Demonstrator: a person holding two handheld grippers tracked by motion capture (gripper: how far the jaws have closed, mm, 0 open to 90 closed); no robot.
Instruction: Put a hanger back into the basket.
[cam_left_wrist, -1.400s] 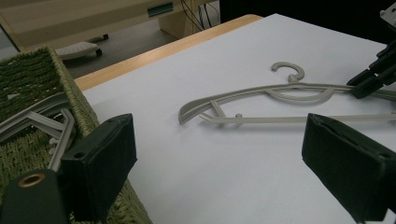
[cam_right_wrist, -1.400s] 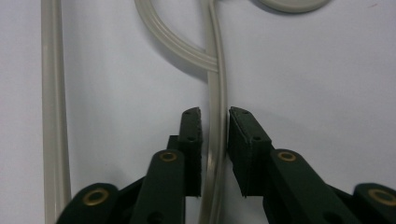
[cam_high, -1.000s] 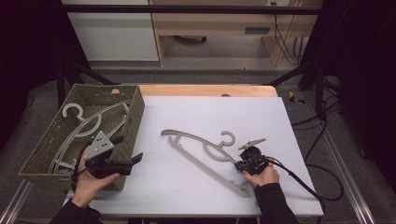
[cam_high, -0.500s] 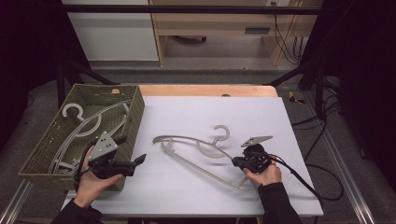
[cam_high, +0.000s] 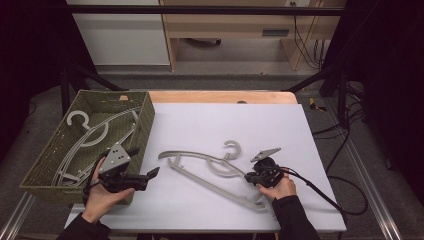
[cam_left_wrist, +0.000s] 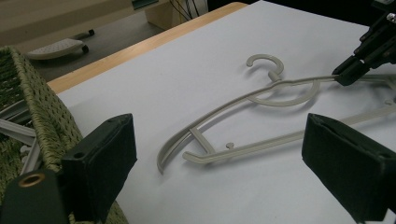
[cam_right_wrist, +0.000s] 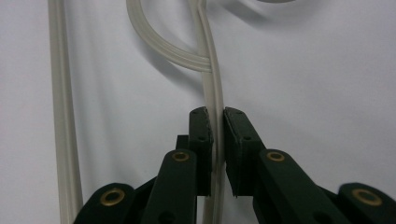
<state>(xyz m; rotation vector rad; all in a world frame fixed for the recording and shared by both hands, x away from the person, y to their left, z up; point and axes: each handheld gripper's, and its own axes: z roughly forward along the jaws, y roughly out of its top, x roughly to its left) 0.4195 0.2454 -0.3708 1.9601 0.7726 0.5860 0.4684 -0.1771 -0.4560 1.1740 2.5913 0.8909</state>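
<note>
My right gripper (cam_right_wrist: 215, 140) is clenched on the hanger (cam_high: 210, 167), its thin upper arm between my fingers (cam_right_wrist: 201, 133). Hanger lies on the counter (cam_high: 200, 125), ahead of my released left gripper (cam_high: 142, 177). Likely light, stiff, slippery plastic.

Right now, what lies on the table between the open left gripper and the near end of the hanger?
Nothing: in the left gripper view, only bare white table separates the left gripper from the hanger.

A white table (cam_high: 210, 125) is carrying two things. A grey hanger (cam_high: 210, 170) is lying beside the right gripper (cam_high: 250, 176), and a green basket (cam_high: 145, 117) is sitting by the left gripper (cam_high: 152, 172).
</note>
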